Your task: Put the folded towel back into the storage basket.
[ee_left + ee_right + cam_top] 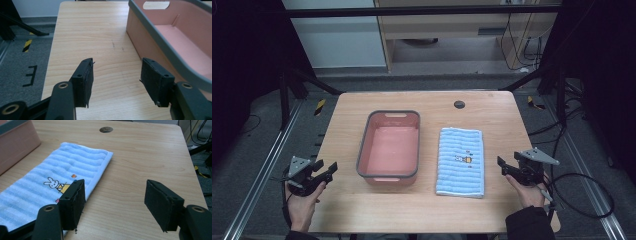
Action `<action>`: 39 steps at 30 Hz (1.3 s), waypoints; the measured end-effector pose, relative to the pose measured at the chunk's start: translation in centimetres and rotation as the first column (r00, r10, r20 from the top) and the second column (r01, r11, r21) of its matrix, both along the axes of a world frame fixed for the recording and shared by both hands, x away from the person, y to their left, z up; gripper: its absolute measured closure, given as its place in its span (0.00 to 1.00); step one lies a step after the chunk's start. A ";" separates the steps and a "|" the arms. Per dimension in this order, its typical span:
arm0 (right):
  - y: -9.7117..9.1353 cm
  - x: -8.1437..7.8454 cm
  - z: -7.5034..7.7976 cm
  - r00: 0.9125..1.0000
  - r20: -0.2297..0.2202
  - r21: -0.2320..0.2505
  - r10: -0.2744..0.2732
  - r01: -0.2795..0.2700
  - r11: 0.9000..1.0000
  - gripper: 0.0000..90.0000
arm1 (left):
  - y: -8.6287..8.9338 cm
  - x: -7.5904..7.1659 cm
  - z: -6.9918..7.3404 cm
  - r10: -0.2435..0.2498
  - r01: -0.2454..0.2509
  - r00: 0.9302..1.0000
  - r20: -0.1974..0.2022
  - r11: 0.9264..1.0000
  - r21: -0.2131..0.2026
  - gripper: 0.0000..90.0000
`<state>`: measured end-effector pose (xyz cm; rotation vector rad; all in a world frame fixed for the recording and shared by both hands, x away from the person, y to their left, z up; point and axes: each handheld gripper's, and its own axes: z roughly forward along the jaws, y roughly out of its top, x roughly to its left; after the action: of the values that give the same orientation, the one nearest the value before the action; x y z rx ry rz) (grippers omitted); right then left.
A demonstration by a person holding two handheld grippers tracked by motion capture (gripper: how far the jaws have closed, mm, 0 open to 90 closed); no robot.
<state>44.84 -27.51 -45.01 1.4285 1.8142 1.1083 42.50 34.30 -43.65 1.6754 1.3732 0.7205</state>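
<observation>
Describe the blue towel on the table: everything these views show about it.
The towel is light blue terry cloth with paler ribbed stripes and a white edge. It is folded into a long rectangle and lies flat on the wooden table, just right of the pink basin, with a narrow gap between them. A small cartoon rabbit in yellow with tiny coloured marks is printed near its middle. The right gripper hovers open beside its right edge, not touching it.
</observation>
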 end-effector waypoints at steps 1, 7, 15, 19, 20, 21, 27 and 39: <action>0.0 0.0 0.0 1.000 0.000 0.000 0.000 0.000 1.000 0.36 | 0.0 0.0 0.0 0.000 0.000 1.000 0.000 1.000 0.000 0.47; -0.1 -0.1 0.9 1.000 0.009 0.023 0.005 -0.005 1.000 0.38 | -1.1 -0.6 1.3 -0.027 0.028 0.999 0.040 0.999 -0.046 0.43; 0.5 0.0 2.3 0.998 0.045 0.036 0.045 -0.047 0.998 0.42 | -3.0 -0.8 3.1 -0.100 0.105 0.990 0.097 0.993 -0.049 0.42; 0.8 0.4 3.0 0.997 0.053 0.031 0.054 -0.056 0.998 0.42 | -3.8 -0.6 3.5 -0.121 0.125 0.988 0.099 0.991 -0.042 0.42; 0.8 0.5 3.1 0.997 0.057 0.030 0.054 -0.056 0.998 0.42 | -4.1 -0.5 3.7 -0.125 0.130 0.987 0.103 0.991 -0.041 0.42; 0.8 0.7 3.5 0.996 0.061 0.035 0.057 -0.060 0.998 0.42 | -4.4 -0.4 3.9 -0.129 0.135 0.986 0.109 0.990 -0.042 0.42; 0.7 1.2 5.4 0.995 0.090 0.049 0.053 -0.057 0.997 0.42 | -6.1 -0.2 5.1 -0.154 0.160 0.979 0.134 0.986 -0.039 0.42; 0.9 2.6 7.3 0.993 0.091 0.054 0.071 -0.076 0.996 0.39 | -11.0 0.5 6.7 -0.226 0.236 0.960 0.167 0.971 -0.041 0.43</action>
<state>47.41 -26.59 -37.70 1.3321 1.7977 1.2510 43.03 23.27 -36.96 1.6576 1.0548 0.6569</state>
